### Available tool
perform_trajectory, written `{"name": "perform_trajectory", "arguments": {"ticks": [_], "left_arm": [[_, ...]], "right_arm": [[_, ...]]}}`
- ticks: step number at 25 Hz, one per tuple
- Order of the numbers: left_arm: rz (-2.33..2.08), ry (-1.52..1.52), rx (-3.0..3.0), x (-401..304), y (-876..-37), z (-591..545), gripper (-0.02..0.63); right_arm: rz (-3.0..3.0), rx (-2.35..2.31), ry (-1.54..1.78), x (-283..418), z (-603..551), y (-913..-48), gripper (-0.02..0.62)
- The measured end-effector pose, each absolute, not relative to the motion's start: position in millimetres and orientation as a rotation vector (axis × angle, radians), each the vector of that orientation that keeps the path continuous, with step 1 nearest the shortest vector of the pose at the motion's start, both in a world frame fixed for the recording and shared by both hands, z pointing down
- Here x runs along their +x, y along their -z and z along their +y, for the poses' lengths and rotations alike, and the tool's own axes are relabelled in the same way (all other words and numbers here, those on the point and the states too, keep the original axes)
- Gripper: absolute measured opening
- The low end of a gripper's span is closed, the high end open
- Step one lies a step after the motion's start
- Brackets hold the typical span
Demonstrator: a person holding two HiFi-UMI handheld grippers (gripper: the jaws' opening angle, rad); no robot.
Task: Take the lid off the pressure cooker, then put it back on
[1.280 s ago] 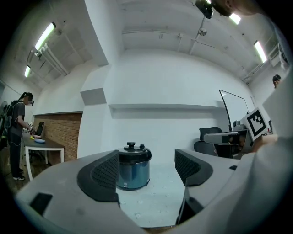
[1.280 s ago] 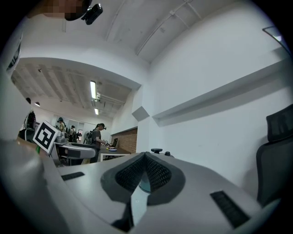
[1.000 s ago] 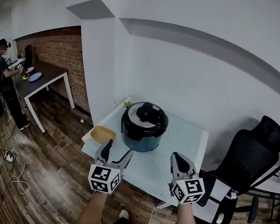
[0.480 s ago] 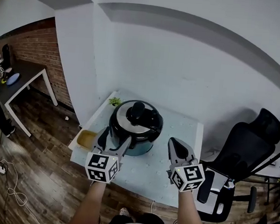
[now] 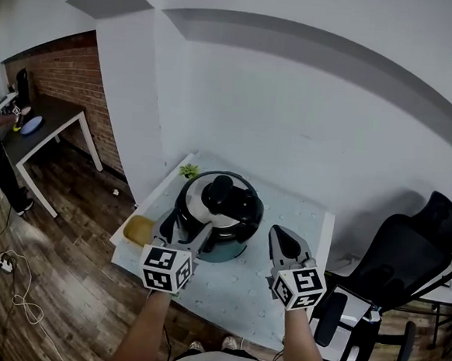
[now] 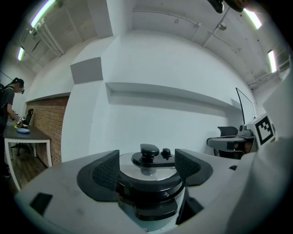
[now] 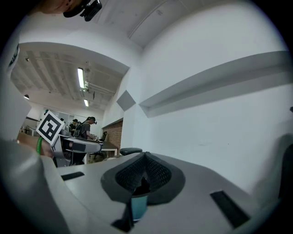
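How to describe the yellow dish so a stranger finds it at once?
Find the pale table against the white wall. A black pressure cooker stands on it; the yellow dish lies left of it at the table's edge, the only yellow thing there.

The left gripper [image 5: 183,231] and the right gripper [image 5: 276,236] are held out ahead of the body, side by side and apart, at about the same height. The left jaws are spread wide; the right jaws are pressed together. The left forearm [image 5: 142,334] and right forearm [image 5: 303,355] are stretched forward.
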State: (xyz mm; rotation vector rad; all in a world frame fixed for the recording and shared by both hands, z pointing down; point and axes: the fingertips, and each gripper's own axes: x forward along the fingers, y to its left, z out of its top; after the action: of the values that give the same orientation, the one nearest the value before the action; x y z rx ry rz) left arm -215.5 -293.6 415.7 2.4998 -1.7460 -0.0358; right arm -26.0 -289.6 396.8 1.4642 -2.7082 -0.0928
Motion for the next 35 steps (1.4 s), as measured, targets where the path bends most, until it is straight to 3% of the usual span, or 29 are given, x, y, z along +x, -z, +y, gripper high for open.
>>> {"name": "perform_trajectory", "arguments": {"ticks": [20, 35], "left_arm": [[-1.587, -0.495, 2.402, -166, -416, -394, 0.345], [-1.574, -0.668, 2.278, -162, -444, -440, 0.345]], "right_arm": [[-2.767, 1.491, 0.028, 11, -309, -400, 0.0], [-2.731, 1.579, -0.001, 48, -312, -403, 0.0]]}}
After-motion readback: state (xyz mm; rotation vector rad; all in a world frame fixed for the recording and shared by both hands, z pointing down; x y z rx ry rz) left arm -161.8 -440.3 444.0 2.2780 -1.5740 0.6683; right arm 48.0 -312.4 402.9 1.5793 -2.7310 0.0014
